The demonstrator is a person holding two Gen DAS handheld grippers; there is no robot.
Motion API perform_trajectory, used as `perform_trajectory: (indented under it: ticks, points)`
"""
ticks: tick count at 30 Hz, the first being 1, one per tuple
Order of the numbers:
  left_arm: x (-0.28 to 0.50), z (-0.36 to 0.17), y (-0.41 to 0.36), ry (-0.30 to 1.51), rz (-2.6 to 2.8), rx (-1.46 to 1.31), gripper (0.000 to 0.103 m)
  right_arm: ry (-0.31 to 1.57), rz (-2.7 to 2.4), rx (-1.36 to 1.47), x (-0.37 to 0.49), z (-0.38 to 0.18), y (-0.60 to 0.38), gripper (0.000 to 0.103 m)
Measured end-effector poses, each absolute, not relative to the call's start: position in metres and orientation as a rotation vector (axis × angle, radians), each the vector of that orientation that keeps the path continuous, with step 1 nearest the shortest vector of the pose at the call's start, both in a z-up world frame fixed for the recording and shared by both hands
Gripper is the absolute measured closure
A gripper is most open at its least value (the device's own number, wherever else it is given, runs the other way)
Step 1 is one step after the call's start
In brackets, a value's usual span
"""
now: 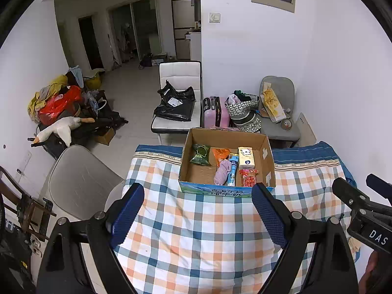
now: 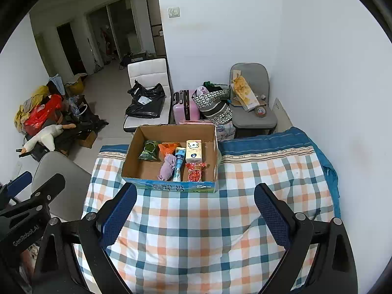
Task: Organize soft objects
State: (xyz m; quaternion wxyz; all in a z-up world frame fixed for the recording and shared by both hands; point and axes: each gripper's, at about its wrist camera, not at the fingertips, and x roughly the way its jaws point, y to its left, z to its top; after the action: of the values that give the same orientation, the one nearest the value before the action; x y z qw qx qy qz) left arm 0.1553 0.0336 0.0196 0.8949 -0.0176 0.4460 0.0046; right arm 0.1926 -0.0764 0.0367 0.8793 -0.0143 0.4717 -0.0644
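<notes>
An open cardboard box stands on the checked cloth covering the table. Inside lie a green snack bag, an orange packet, a lilac cloth, a blue tube, a tissue pack and a red packet. My left gripper is open and empty, just short of the box. My right gripper is open and empty too, also near the box front.
A grey chair stands left of the table. Behind the box are a white chair with a black bag, a pink suitcase, patterned bags and another grey chair. A pile with a plush goose lies at left.
</notes>
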Motion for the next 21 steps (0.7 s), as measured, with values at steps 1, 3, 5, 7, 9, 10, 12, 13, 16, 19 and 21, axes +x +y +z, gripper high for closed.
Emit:
perform_trajectory:
  ticks: [1, 3, 5, 7, 9, 10, 12, 13, 16, 19, 21]
  points:
    - [0.155, 0.02, 0.0339, 0.924, 0.009, -0.038, 0.013, 0.983, -0.135, -0.029, 0.1919, 0.0369, -0.0752, 0.005]
    - [0.1552, 0.0195, 0.0337, 0.924, 0.008, -0.036, 0.013, 0.983, -0.136, -0.03, 0.1919, 0.0366, -0.0754, 0.004]
    - [0.1552, 0.0192, 0.0339, 0.923, 0.008, -0.036, 0.013, 0.983, -0.137, -0.029, 0.1917, 0.0364, -0.0754, 0.005]
    - [0.1551, 0.0192, 0.034, 0.923, 0.009, -0.042, 0.013, 0.982, -0.136, -0.029, 0.1917, 0.0367, -0.0754, 0.005]
    - [0.1549, 0.0195, 0.0341, 0.922, 0.009, -0.04, 0.013, 0.98, -0.139, -0.029, 0.1913, 0.0366, -0.0744, 0.005]
    - [0.1551, 0.0192, 0.0341, 0.923, 0.01, -0.041, 0.013, 0.98, -0.138, -0.028, 0.1911, 0.0367, -0.0746, 0.005]
    - [0.1549, 0.0193, 0.034, 0.923, 0.01, -0.042, 0.013, 0.981, -0.136, -0.031, 0.1913, 0.0367, -0.0748, 0.005]
    - [0.1549, 0.0193, 0.034, 0.923, 0.011, -0.042, 0.013, 0.98, -0.136, -0.03, 0.1912, 0.0368, -0.0751, 0.005]
    - [0.1541, 0.0199, 0.0342, 0.921, 0.011, -0.043, 0.013, 0.979, -0.136, -0.031, 0.1913, 0.0366, -0.0753, 0.005]
    - [0.1559, 0.0196, 0.0335, 0.922, 0.011, -0.043, 0.013, 0.979, -0.139, -0.027, 0.1903, 0.037, -0.0738, 0.004]
    - [0.157, 0.0208, 0.0323, 0.92, 0.011, -0.043, 0.013, 0.979, -0.14, -0.023, 0.1897, 0.0371, -0.0731, 0.005]
